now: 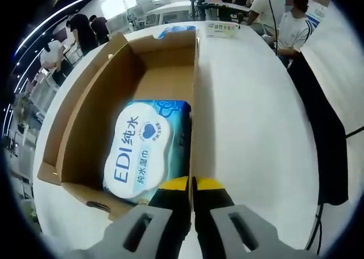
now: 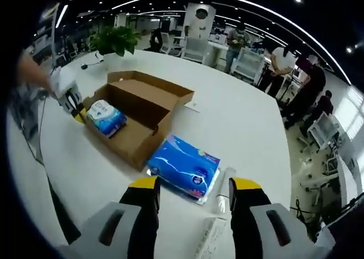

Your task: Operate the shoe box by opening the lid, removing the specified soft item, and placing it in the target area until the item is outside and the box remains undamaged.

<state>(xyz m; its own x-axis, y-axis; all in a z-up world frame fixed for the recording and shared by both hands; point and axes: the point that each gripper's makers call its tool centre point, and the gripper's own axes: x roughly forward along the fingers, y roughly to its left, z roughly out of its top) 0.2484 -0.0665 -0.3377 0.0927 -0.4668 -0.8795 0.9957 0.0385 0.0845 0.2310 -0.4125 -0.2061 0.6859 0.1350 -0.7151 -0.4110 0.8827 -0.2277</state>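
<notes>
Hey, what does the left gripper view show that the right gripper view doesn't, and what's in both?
Left gripper view alone: the EDI print on the wipes pack, and the left gripper with its fingers shut on the box wall.

Right gripper view alone: a blue pack lying on the table beside the box, a potted plant, and the right gripper open.

Both: the open cardboard shoe box, the wipes pack inside it, the white table, people standing behind.
</notes>
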